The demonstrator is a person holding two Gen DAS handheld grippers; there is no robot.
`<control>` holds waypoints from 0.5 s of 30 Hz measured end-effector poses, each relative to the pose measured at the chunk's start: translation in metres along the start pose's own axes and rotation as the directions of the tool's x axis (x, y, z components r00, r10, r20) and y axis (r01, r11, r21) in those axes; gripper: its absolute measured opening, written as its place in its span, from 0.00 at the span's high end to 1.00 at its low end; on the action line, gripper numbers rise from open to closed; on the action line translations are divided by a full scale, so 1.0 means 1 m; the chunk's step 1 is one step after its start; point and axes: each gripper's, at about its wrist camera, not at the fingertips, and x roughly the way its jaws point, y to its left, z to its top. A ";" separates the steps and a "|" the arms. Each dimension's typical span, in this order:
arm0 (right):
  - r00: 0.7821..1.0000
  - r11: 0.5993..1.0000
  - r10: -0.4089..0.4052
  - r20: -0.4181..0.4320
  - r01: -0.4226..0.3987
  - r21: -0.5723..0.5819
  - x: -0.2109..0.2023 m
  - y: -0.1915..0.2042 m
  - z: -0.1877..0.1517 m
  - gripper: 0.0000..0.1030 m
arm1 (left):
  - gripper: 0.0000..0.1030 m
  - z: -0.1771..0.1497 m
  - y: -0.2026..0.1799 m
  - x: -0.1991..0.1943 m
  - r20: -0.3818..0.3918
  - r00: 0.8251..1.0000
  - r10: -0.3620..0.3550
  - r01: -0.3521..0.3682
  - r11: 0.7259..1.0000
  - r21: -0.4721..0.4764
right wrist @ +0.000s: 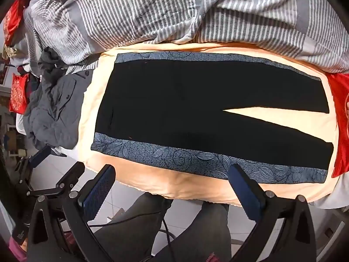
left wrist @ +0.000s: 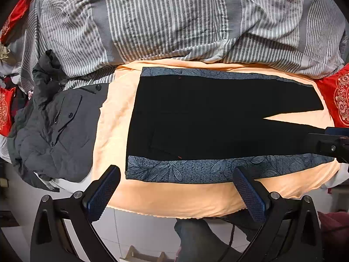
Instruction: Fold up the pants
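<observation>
Black pants (left wrist: 218,118) with blue floral side bands lie flat on a peach blanket (left wrist: 174,198) — waist left, legs parted rightward. Both grippers hover at the near edge, left gripper (left wrist: 176,192) and right gripper (right wrist: 172,188) spread wide, empty. A grey jacket (left wrist: 56,131) is heaped beside.

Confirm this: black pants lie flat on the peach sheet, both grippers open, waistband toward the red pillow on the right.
Wrong on one point: the leg ends, not the waistband, lie toward the red pillow, as the right wrist view shows. The pants do lie flat on the peach sheet, left gripper and right gripper open.
</observation>
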 end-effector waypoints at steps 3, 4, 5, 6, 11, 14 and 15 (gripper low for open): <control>1.000 1.000 0.002 -0.002 -0.002 0.005 0.000 -0.002 0.000 0.00 | 0.00 0.000 0.000 0.000 0.001 1.000 0.007 -0.007 1.000 -0.005; 1.000 1.000 0.002 -0.001 -0.002 0.008 0.000 -0.003 0.000 0.00 | 0.00 0.000 0.001 -0.001 0.002 1.000 0.009 -0.009 1.000 -0.007; 1.000 1.000 0.003 0.000 -0.003 0.009 0.000 -0.003 -0.001 0.00 | 0.00 0.000 0.001 -0.001 0.002 1.000 0.010 -0.010 1.000 -0.009; 1.000 1.000 0.004 0.001 -0.004 0.011 -0.001 -0.003 -0.001 0.00 | 0.00 -0.001 0.001 -0.001 0.002 1.000 0.010 -0.010 1.000 -0.011; 1.000 1.000 0.013 -0.008 -0.013 0.021 0.001 -0.006 -0.002 0.00 | 0.00 -0.002 0.001 -0.002 0.000 1.000 0.021 -0.021 1.000 -0.011; 1.000 0.999 0.019 -0.009 -0.018 0.029 0.001 -0.008 -0.004 0.00 | 0.00 -0.002 0.000 -0.005 0.007 0.999 0.036 -0.036 0.999 -0.005; 1.000 0.999 0.020 -0.010 -0.020 0.029 0.002 -0.008 -0.004 0.00 | 0.00 -0.002 0.000 -0.005 0.008 0.999 0.038 -0.038 0.999 -0.003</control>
